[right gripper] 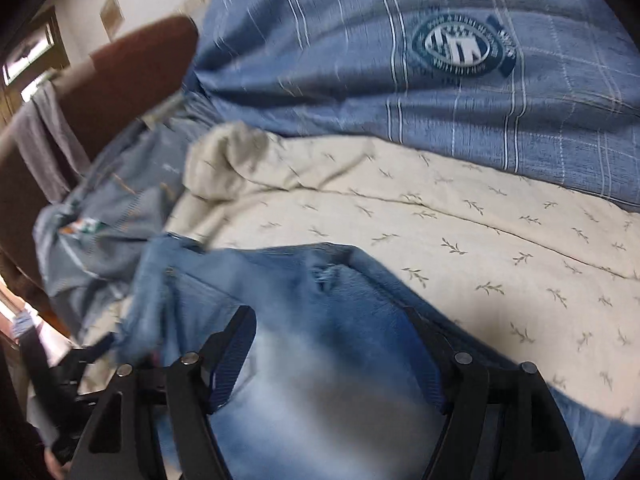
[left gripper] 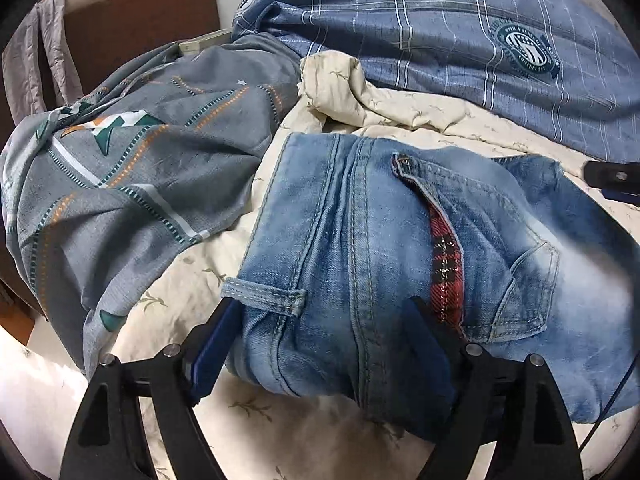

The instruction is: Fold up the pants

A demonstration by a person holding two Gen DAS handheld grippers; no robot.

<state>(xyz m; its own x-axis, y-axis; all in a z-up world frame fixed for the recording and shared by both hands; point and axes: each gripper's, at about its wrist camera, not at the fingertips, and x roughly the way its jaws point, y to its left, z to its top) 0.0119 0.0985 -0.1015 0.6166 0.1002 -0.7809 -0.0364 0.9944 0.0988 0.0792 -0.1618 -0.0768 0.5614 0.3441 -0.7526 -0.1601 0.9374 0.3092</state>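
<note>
Cream leaf-print bedsheet (left gripper: 192, 280) (right gripper: 480, 216) underlies everything. One pair of jeans (left gripper: 380, 240) (right gripper: 304, 300), folded, lies on sheet at centre; one red plaid lining strip (left gripper: 446, 264) shows at pocket. Two bedding pieces behind: blue plaid duvet (left gripper: 440, 40) (right gripper: 320, 40), grey patterned cover (left gripper: 140, 168). One brown chair (left gripper: 140, 28). Left gripper (left gripper: 320, 340): fingers spread wide, straddling waistband end. Right gripper (right gripper: 332, 344): fingers apart over denim; contact unclear, view blurred.
</note>
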